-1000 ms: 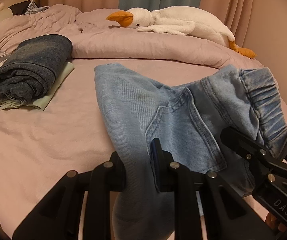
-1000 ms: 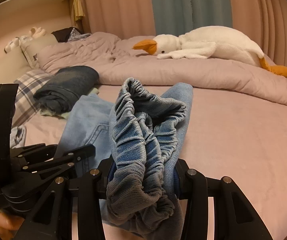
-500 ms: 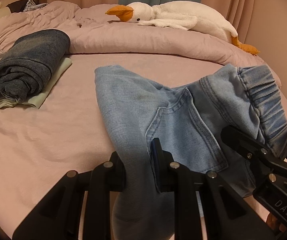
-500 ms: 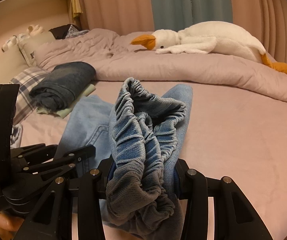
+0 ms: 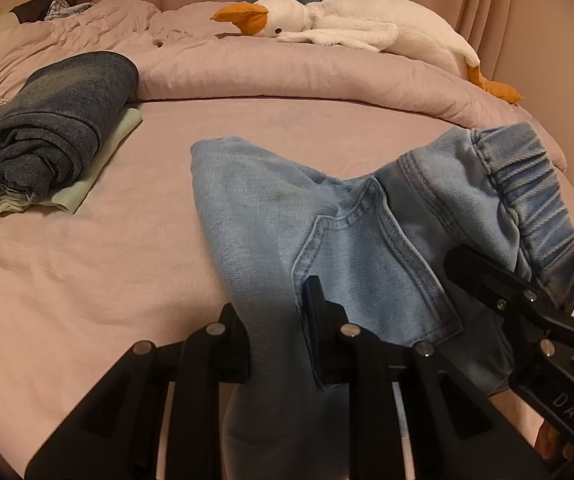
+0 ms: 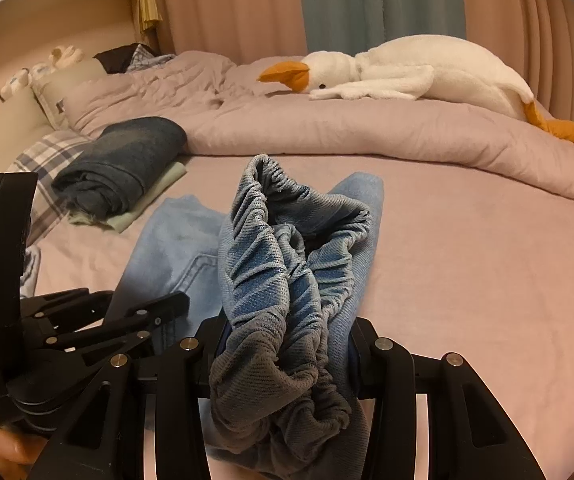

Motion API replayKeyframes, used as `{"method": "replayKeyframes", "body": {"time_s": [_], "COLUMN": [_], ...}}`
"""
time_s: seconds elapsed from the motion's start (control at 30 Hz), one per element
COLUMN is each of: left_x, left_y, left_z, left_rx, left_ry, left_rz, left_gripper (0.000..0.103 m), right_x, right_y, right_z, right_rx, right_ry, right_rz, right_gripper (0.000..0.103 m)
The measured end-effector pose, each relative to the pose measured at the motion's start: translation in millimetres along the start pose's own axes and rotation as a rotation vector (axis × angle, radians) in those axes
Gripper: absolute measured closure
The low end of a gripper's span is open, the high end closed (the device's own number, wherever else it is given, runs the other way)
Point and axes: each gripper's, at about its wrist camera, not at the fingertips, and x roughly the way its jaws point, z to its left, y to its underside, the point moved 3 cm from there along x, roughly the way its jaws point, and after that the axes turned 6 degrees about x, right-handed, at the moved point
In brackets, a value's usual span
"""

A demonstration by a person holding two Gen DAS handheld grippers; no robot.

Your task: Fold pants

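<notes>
Light blue denim pants [image 5: 271,208] lie partly on the pink bed sheet [image 5: 67,280], one leg reaching away from me. My left gripper [image 5: 277,332] is shut on a fold of the denim beside the back pocket. In the right wrist view, my right gripper [image 6: 287,340] is shut on the bunched elastic waistband [image 6: 271,248], which stands up in a crumpled heap between its fingers. The right gripper [image 5: 527,312] also shows at the right of the left wrist view, under the waistband [image 5: 527,192]. Close on the right gripper's left is the left gripper [image 6: 127,320].
A folded dark jeans roll [image 5: 59,120] rests on a pale green folded garment [image 5: 99,168] at the left. A rolled pink duvet [image 5: 287,76] with a white plush goose [image 5: 367,28] runs across the back. A plaid pillow [image 6: 47,160] lies far left. Bare sheet spreads on the right [image 6: 487,280].
Both grippers keep the same hold on the pants. The views have only drifted slightly; the cloth hangs as before.
</notes>
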Motion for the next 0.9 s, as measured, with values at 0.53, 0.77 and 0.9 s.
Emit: {"method": "replayKeyframes", "body": {"time_s": [0.53,0.77,0.9], "left_x": [13,15,16], "left_y": [4,6,6], "left_z": [7,8,8], "left_rx": [0.006,0.012,0.019], "left_ry": [-0.022,-0.032,-0.041], "left_rz": [0.037,0.039,0.039], "left_gripper": [0.075,0.071,0.070], "right_x": [17,21,22], "right_y": [5,8,9], "right_z": [-23,-31,-34], "right_rx": [0.104,0.138,0.146], "right_ry": [-0.012,-0.017,-0.015], "right_rz": [0.072,0.092,0.099], "right_gripper": [0.057,0.057,0.056]}}
